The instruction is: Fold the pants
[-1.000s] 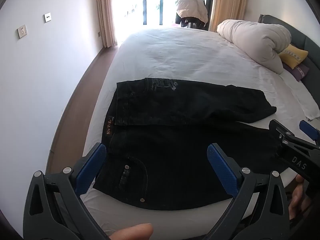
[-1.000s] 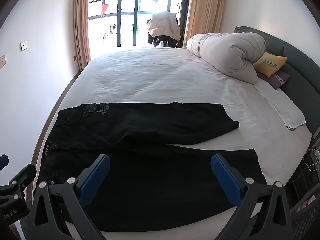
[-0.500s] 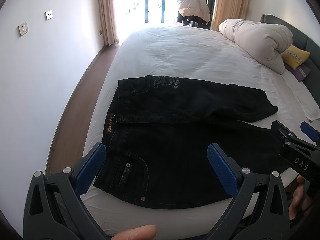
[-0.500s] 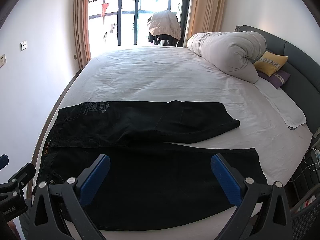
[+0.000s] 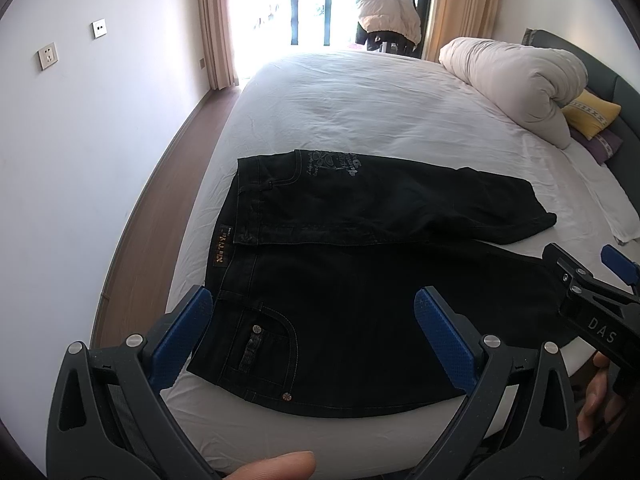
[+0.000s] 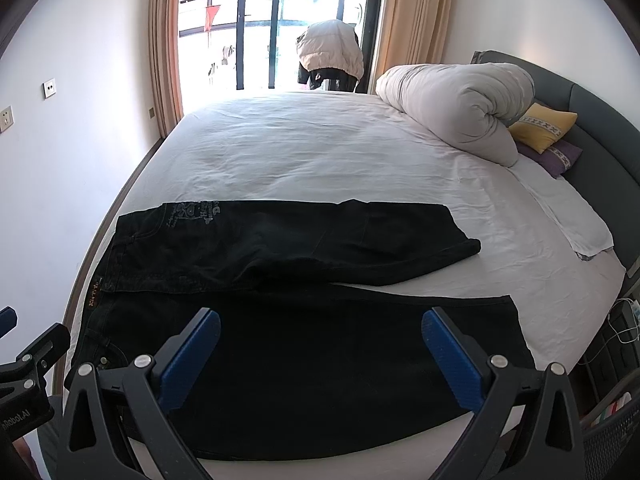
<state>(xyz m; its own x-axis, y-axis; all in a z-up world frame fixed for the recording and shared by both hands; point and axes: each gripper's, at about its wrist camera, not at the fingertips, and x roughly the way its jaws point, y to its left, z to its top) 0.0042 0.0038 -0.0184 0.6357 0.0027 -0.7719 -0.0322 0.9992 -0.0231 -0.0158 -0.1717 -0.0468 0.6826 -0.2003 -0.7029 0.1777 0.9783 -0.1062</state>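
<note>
Black jeans (image 5: 360,272) lie flat across the near edge of the white bed (image 5: 360,112), waistband to the left, legs running right. The far leg is folded so that it is shorter than the near leg. The jeans also show in the right wrist view (image 6: 300,300). My left gripper (image 5: 312,336) is open and empty, held above the waist and pocket area. My right gripper (image 6: 320,356) is open and empty, held above the near leg. The right gripper also shows at the right edge of the left wrist view (image 5: 592,292).
A rolled white duvet (image 6: 456,100) and yellow pillow (image 6: 544,126) lie at the bed's head on the right. A wall (image 5: 80,140) and wooden floor strip (image 5: 160,184) run along the left. A chair with a jacket (image 6: 330,56) stands by the window.
Both grippers have shifted slightly back and up from the jeans. The jeans have not moved.
</note>
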